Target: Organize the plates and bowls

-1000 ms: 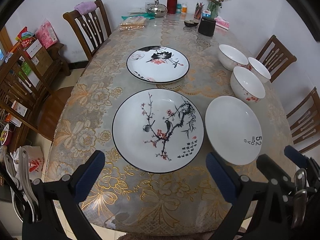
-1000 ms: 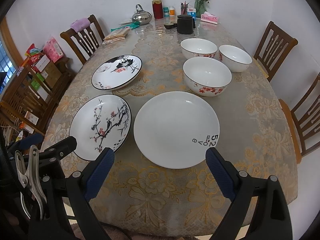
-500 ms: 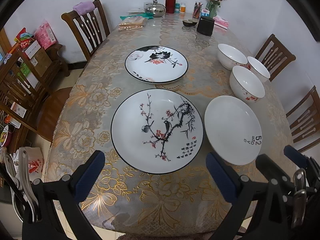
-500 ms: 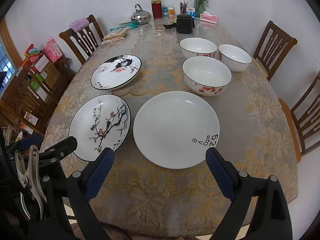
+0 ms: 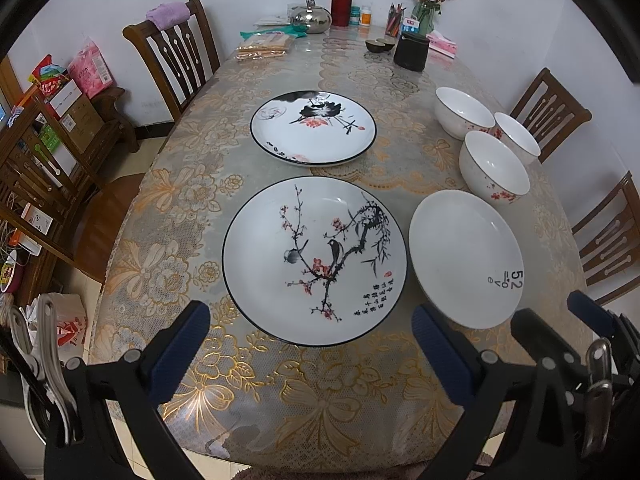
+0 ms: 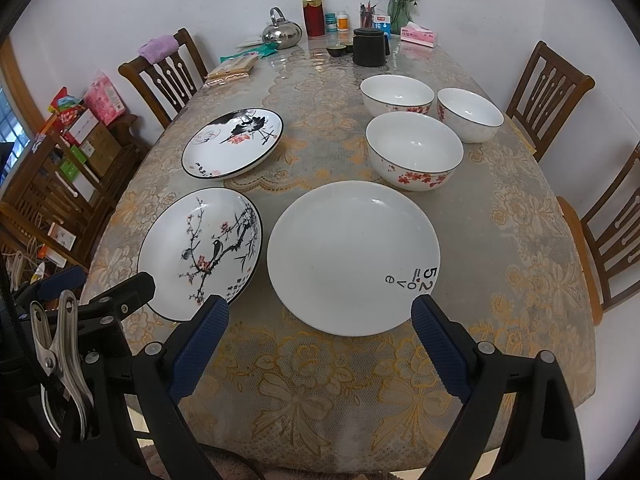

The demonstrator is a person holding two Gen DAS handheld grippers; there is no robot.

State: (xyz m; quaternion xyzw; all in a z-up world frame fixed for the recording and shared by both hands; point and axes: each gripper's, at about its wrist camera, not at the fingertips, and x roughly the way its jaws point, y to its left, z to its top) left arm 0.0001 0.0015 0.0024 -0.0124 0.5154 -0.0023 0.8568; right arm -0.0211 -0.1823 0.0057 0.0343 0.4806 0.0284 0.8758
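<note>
Barely any change: your left gripper (image 5: 310, 344) and right gripper (image 6: 320, 342) stay wide-jawed and empty above the tabletop (image 6: 520, 216), plates (image 6: 352, 256) and bowls (image 6: 414, 152) still untouched.

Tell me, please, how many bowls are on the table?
3, grouped at the right side: the near bowl behind the plain white plate, the far left bowl, and the far right bowl. None seems hidden.

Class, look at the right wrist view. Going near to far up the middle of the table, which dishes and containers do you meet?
Plain white plate → nearest flowered bowl → wider bowl behind it → black canister.
</note>
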